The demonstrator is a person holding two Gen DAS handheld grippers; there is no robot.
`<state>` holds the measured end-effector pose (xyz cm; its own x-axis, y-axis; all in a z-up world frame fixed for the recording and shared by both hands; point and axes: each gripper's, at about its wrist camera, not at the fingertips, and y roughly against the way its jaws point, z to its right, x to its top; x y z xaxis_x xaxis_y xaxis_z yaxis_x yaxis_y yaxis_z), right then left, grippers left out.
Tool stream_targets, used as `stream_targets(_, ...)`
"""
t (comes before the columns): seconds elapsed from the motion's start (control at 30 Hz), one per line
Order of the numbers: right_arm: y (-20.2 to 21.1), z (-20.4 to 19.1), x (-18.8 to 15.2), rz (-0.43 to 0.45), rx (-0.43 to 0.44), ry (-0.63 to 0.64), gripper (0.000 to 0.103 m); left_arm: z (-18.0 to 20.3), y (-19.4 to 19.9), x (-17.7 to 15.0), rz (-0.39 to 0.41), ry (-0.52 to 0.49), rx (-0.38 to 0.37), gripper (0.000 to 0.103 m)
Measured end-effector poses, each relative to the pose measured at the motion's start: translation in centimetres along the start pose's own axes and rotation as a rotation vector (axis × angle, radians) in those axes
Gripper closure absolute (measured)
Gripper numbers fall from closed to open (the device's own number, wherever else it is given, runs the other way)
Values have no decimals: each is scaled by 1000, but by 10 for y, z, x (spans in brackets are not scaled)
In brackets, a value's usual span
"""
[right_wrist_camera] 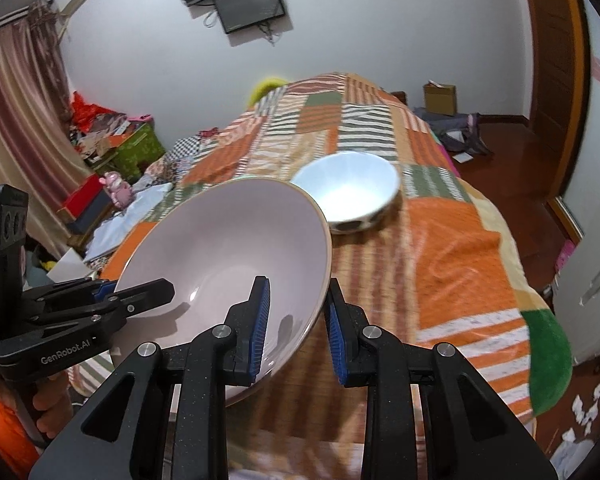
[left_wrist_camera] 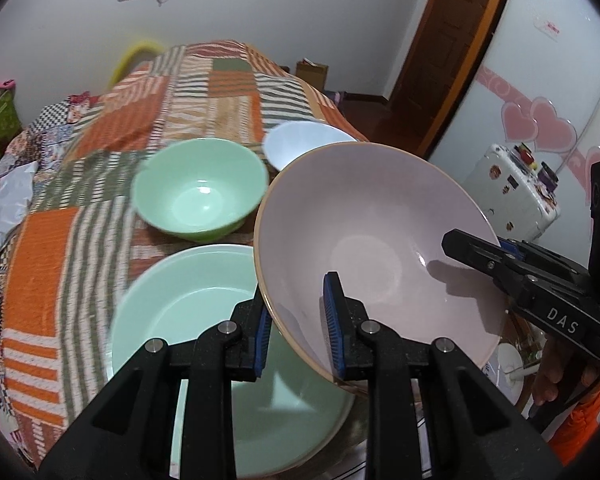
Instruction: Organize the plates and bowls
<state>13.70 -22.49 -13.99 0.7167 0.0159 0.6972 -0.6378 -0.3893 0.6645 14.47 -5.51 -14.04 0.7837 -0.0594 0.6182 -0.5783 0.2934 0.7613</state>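
Pink bowl (left_wrist_camera: 380, 240) is the one in play: from the left wrist cam, the left gripper (left_wrist_camera: 300, 332) is clamped on its near rim, one pad inside and one outside, bowl tilted above a pale green plate (left_wrist_camera: 188, 312). The right gripper (left_wrist_camera: 480, 256) bites the opposite rim. A green bowl (left_wrist_camera: 200, 192) and white bowl (left_wrist_camera: 300, 140) sit further back on the patchwork cloth (left_wrist_camera: 100, 160). The right wrist cam is kinda blurry, but its jaws pinch the rim too, looks like.
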Motion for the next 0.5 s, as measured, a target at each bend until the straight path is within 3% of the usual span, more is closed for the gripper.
stream_targets(0.5, -30, -85, 6, -33, 112, 125, 78, -80, 62, -31, 76, 122, 99, 79)
